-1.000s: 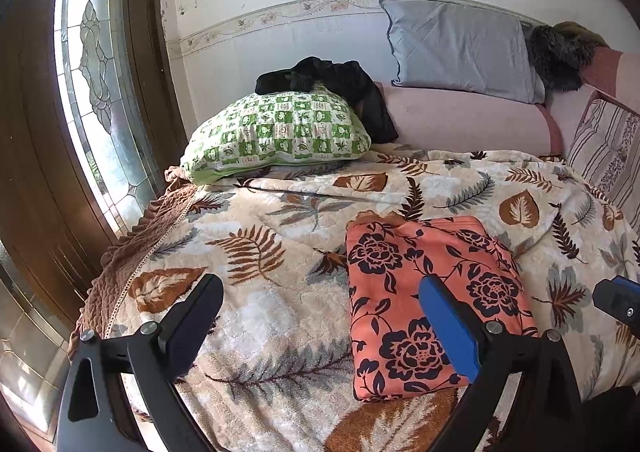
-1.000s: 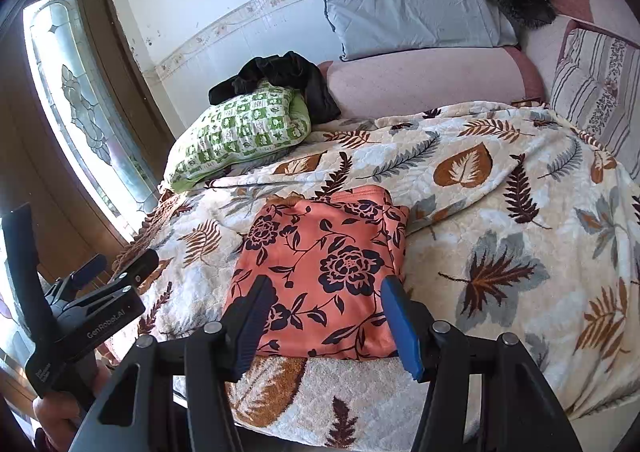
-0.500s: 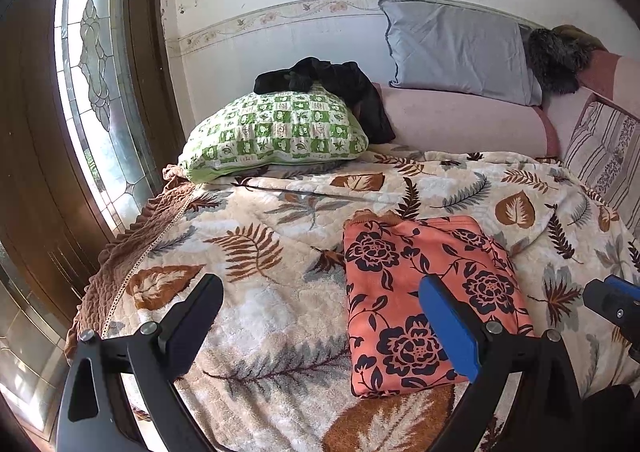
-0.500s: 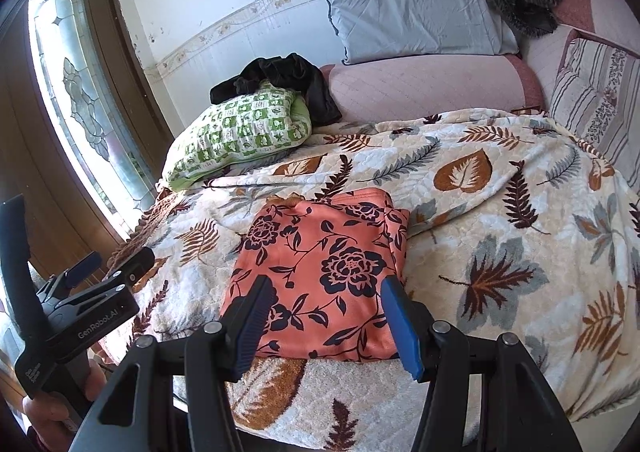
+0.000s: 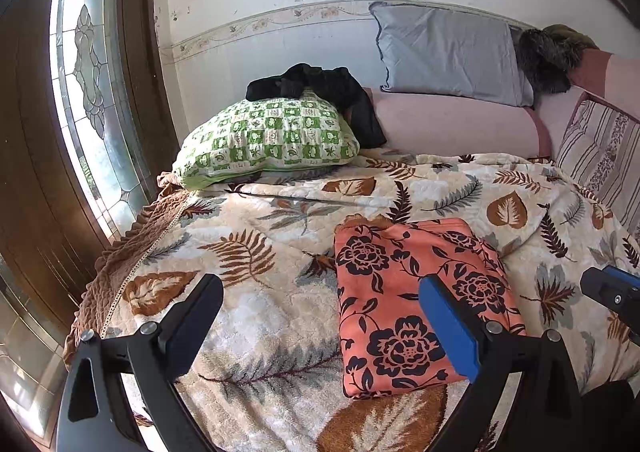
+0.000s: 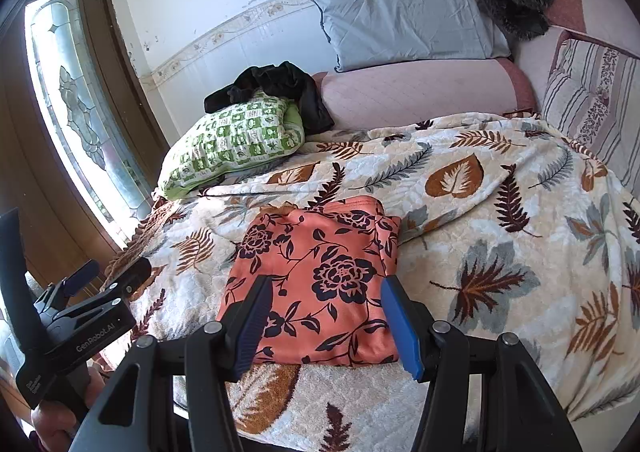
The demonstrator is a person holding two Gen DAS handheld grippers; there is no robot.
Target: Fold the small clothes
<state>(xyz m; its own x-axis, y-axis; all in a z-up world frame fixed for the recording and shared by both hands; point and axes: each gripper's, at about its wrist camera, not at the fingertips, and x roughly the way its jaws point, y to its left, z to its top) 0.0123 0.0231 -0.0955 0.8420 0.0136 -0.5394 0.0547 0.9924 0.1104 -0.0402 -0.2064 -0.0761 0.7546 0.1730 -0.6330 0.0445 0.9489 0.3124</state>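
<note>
An orange garment with black flowers lies folded into a flat rectangle on the leaf-print blanket. It also shows in the right wrist view. My left gripper is open and empty, held above the bed's near edge, left of the garment. My right gripper is open and empty, just in front of the garment's near edge. The left gripper also shows at the left of the right wrist view. The right gripper's tip shows at the right edge of the left wrist view.
A green checked pillow with a black garment on it lies at the back left. A grey pillow leans on the wall above a pink bolster. A striped cushion is at right. A glass door stands left.
Both grippers have drawn back slightly from the bed and stay open. The folded garment has not moved.
</note>
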